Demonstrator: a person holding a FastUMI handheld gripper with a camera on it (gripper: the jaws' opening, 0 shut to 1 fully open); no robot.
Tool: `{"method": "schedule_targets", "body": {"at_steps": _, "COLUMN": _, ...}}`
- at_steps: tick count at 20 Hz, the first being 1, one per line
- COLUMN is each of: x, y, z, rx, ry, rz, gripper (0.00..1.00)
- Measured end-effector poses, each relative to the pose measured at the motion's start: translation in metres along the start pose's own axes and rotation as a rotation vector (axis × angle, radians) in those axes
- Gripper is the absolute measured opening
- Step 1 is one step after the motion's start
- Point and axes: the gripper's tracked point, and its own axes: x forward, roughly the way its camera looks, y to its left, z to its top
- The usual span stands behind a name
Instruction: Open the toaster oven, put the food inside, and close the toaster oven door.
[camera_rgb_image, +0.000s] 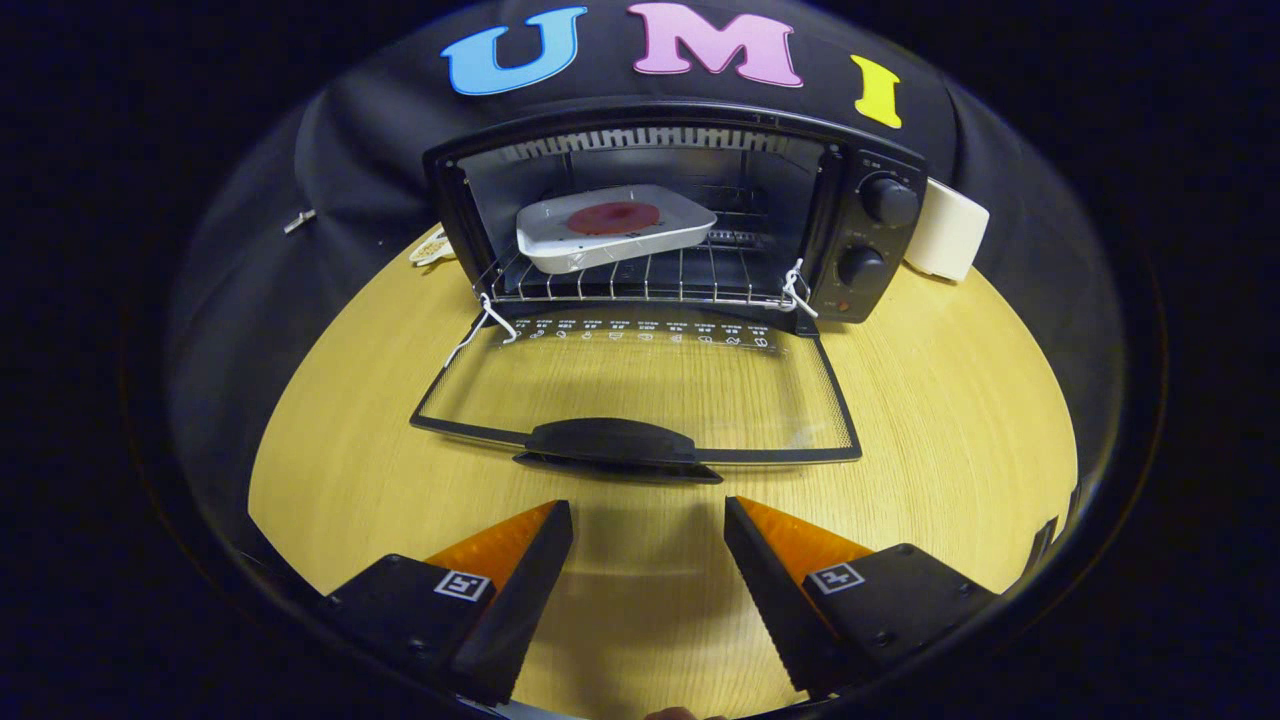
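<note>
One toaster oven (680, 215) stood with its door (640, 385) down, holding one white tray (612, 228) of food on the rack. The gripper (648, 525) was spread wide, holding nothing, just short of the door handle (612, 442).

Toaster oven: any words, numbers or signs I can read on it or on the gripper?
Door glass: a row of white print and icons, too small to read.
Control panel: marks by the knobs, blurred.
Gripper, open before the door handle: square coded tags, no words.

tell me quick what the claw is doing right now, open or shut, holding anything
Claw: open, holding nothing, fingers apart just short of the oven door handle.
</note>
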Motion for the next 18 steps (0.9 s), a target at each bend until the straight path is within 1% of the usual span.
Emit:
{"method": "schedule_targets", "body": {"at_steps": 2, "x": 0.008, "y": -0.003, "z": 0.001, "rx": -0.032, "ry": -0.015, "rz": -0.042, "gripper": 0.99}}
{"method": "schedule_targets", "body": {"at_steps": 5, "x": 0.016, "y": -0.002, "z": 0.004, "rx": -0.038, "ry": -0.027, "rz": -0.061, "gripper": 0.99}}
{"method": "schedule_targets", "body": {"at_steps": 8, "x": 0.019, "y": -0.001, "z": 0.006, "rx": -0.033, "ry": -0.023, "rz": -0.050, "gripper": 1.00}}
{"method": "schedule_targets", "body": {"at_steps": 10, "x": 0.018, "y": -0.001, "z": 0.010, "rx": -0.061, "ry": -0.028, "rz": -0.042, "gripper": 1.00}}
{"method": "schedule_targets", "body": {"at_steps": 14, "x": -0.001, "y": 0.003, "z": 0.021, "rx": -0.066, "ry": -0.053, "rz": -0.034, "gripper": 1.00}}
{"method": "schedule_targets", "body": {"at_steps": 17, "x": -0.022, "y": 0.006, "z": 0.039, "rx": -0.080, "ry": -0.099, "rz": 0.001, "gripper": 1.00}}
{"method": "schedule_targets", "body": {"at_steps": 18, "x": -0.025, "y": 0.004, "z": 0.052, "rx": -0.076, "ry": -0.113, "rz": 0.014, "gripper": 1.00}}
